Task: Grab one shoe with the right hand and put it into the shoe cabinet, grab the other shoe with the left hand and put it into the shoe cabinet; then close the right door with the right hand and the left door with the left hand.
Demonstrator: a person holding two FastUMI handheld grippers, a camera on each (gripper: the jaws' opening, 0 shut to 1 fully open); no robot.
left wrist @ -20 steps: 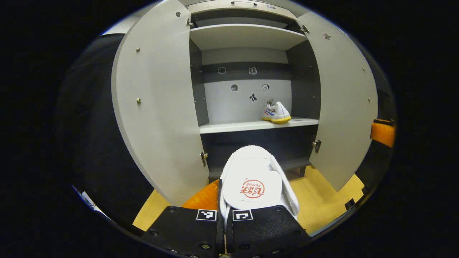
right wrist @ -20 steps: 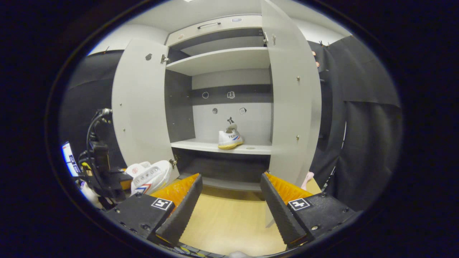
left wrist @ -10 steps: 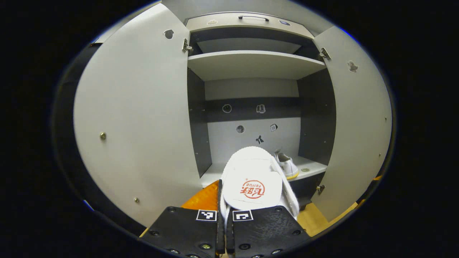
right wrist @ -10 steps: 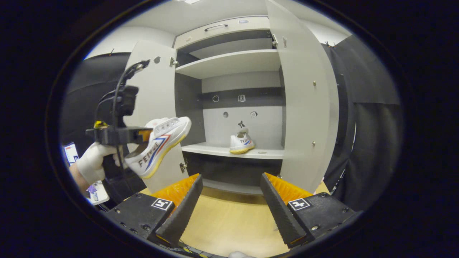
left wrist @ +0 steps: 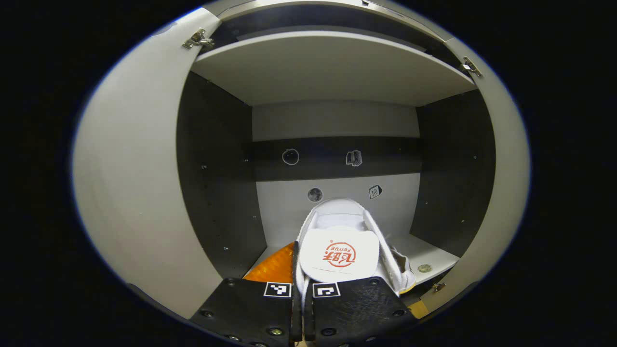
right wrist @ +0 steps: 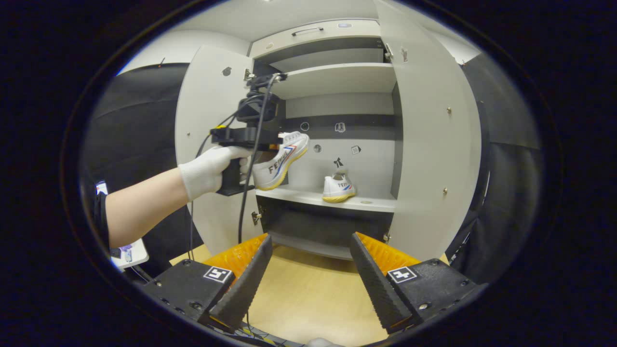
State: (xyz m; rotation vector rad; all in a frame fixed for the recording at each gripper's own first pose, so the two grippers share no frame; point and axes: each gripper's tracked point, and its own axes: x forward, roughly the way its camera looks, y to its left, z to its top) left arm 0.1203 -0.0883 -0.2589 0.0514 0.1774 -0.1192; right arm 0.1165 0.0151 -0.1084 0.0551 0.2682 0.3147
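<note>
Shoe cabinet (right wrist: 337, 72) wide open, both doors (right wrist: 429, 144) swung out. On the middle shelf (right wrist: 332, 200), toward its right, one white shoe (right wrist: 339, 188) standing. Held shoe (right wrist: 281, 160) raised above the shelf's left part, pinched by its tongue in the closed left tongs (left wrist: 302, 289). Right tongs (right wrist: 308, 270) spread apart, holding nothing, over the wooden floor (right wrist: 308, 299) before the cabinet.

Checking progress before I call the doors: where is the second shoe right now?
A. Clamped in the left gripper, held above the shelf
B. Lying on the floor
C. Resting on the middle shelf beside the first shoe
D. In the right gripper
A: the left gripper holds the second shoe above the middle shelf.
</note>
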